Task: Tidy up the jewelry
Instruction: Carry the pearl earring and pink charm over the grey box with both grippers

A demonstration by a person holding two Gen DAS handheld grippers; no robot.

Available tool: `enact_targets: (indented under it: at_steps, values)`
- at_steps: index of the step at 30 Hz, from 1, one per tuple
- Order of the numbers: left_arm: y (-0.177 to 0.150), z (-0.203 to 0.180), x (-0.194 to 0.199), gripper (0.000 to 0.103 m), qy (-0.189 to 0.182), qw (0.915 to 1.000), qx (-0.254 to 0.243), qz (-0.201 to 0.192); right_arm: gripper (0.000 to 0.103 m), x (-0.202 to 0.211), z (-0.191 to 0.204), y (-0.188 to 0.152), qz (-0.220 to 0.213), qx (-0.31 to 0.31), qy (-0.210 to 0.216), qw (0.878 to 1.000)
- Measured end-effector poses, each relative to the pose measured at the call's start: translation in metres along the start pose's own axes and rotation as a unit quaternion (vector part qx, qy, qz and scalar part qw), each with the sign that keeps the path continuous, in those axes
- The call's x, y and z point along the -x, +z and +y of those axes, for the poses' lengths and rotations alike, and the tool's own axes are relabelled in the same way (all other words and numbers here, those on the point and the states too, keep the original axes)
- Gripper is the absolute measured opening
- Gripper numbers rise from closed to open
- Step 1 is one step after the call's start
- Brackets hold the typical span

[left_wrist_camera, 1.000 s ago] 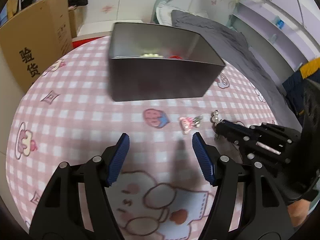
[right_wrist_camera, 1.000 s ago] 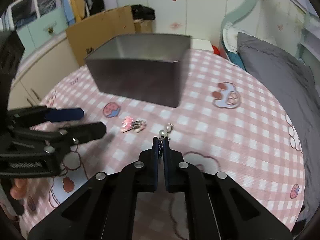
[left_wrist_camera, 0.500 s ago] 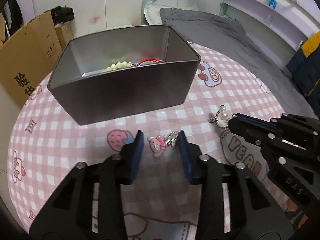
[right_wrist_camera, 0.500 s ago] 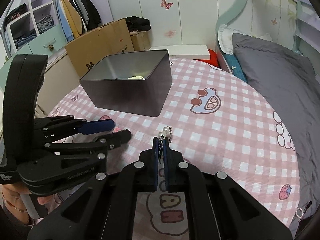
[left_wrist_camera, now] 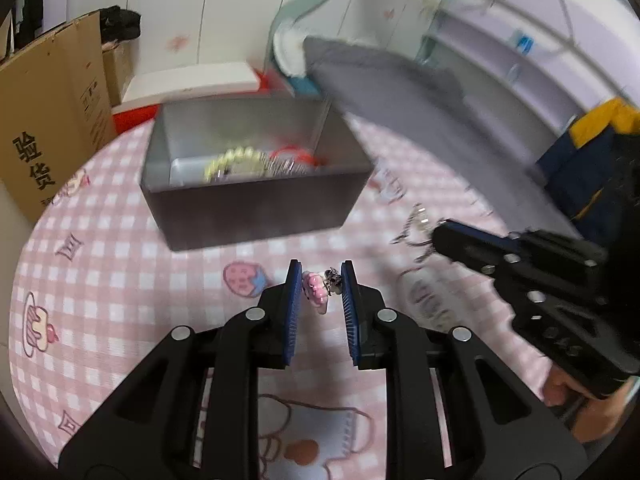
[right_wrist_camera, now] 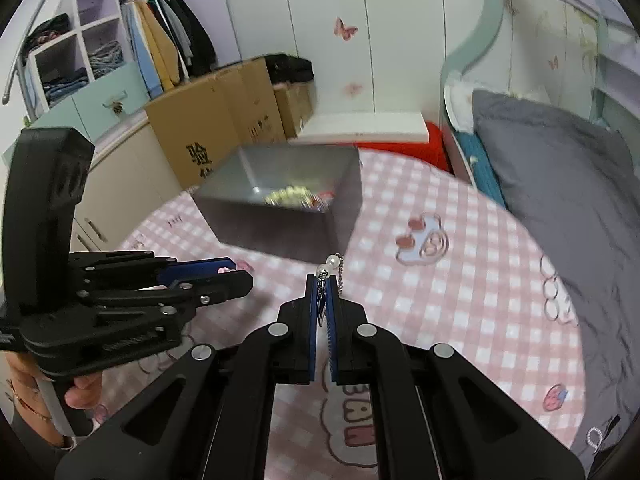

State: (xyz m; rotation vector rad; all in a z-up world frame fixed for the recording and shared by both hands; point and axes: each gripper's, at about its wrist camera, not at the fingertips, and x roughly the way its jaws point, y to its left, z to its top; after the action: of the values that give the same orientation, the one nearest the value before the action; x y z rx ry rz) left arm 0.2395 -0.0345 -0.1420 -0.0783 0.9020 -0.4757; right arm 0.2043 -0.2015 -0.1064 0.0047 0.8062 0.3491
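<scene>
A pink charm with a metal clip (left_wrist_camera: pixel 314 294) hangs between the blue pads of my left gripper (left_wrist_camera: pixel 319 276), lifted off the pink checked cloth; the jaws are closing and both pads touch it. My right gripper (right_wrist_camera: pixel 321 280) is shut on a pearl-and-chain piece (right_wrist_camera: pixel 330 264), also raised above the table. Behind both stands an open dark metal tin (left_wrist_camera: pixel 256 208) holding a pearl bracelet (left_wrist_camera: pixel 234 160) and a red cord (left_wrist_camera: pixel 292 152). The left wrist view shows the right gripper (left_wrist_camera: pixel 444 232) at the right with its pearl piece (left_wrist_camera: pixel 420 220) blurred. In the right wrist view the left gripper (right_wrist_camera: pixel 236 274) is at the left.
The round table has a pink checked cloth (left_wrist_camera: pixel 120 300). A cardboard box (left_wrist_camera: pixel 48 128) stands behind it at the left, a grey bed (right_wrist_camera: pixel 560 184) at the right. A small beaded ring (right_wrist_camera: pixel 594 436) lies near the table's right edge. A hand (right_wrist_camera: pixel 80 396) holds the left gripper.
My left gripper moved in over the pink charm, closed on it from wide open and lifted it. The right gripper rose with its pearl piece, and the tin's inside came into view.
</scene>
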Motion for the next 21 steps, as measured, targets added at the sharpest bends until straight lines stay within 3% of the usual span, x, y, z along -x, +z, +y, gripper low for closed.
enact_targets:
  at_steps: [11, 21]
  values:
    - [0.045, 0.011, 0.050, 0.020, 0.020, 0.9976, -0.001, -0.066, 0.003, 0.031, 0.026, 0.049, -0.056, 0.038, -0.006, 0.998]
    - [0.073, 0.025, 0.048, 0.020, 0.051, 0.9953, -0.008, -0.081, 0.003, 0.016, 0.036, 0.076, -0.066, 0.055, -0.006, 0.996]
